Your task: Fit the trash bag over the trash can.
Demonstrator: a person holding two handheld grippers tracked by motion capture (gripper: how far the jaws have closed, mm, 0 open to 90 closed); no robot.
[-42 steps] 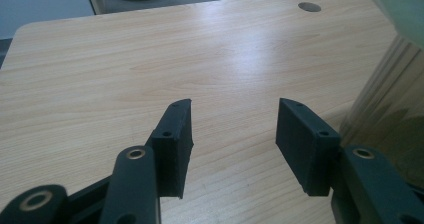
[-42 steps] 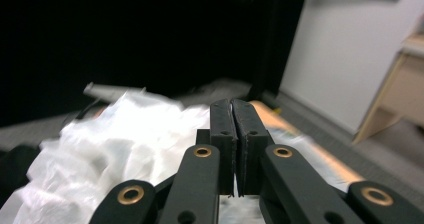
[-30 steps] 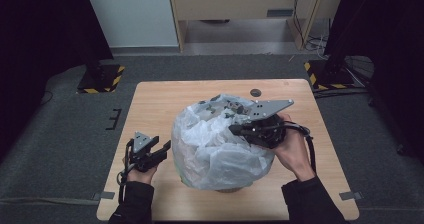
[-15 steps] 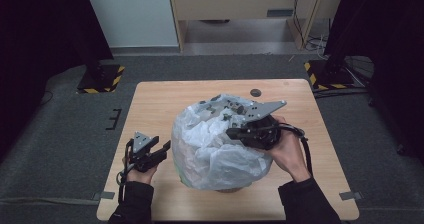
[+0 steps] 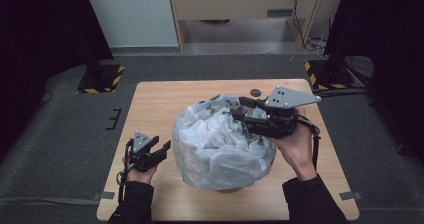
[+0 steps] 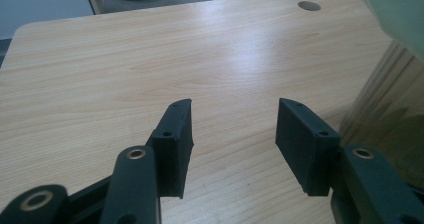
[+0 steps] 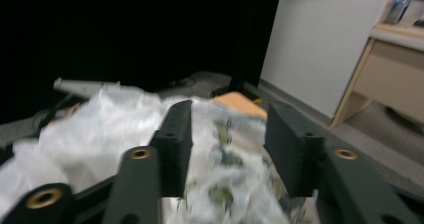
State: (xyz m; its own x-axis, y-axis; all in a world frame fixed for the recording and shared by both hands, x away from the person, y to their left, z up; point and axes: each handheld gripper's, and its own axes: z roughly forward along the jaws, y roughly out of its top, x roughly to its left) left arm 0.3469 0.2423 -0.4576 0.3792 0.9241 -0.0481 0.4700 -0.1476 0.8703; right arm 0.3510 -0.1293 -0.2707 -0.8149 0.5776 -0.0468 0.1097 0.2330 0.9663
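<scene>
1. Two hand-held grippers are out: the right hand-held gripper (image 5: 239, 111) hangs over the top of the plastic bag (image 5: 220, 144), its jaws having just been opening, parted now with nothing between them.
2. The left hand-held gripper (image 5: 162, 149) sits at the bag's nine o'clock, jaws spread and empty.
3. The bag sits mid-worktop (image 5: 165, 96), draped over something round.
4. It looks light, soft, slippery; best pinched at a crumpled fold near the top.
5. It is a dome with no clear long axis; its open hem faces down.
6. A small dark disc (image 5: 256, 91) lies at the bag's one o'clock.
</scene>
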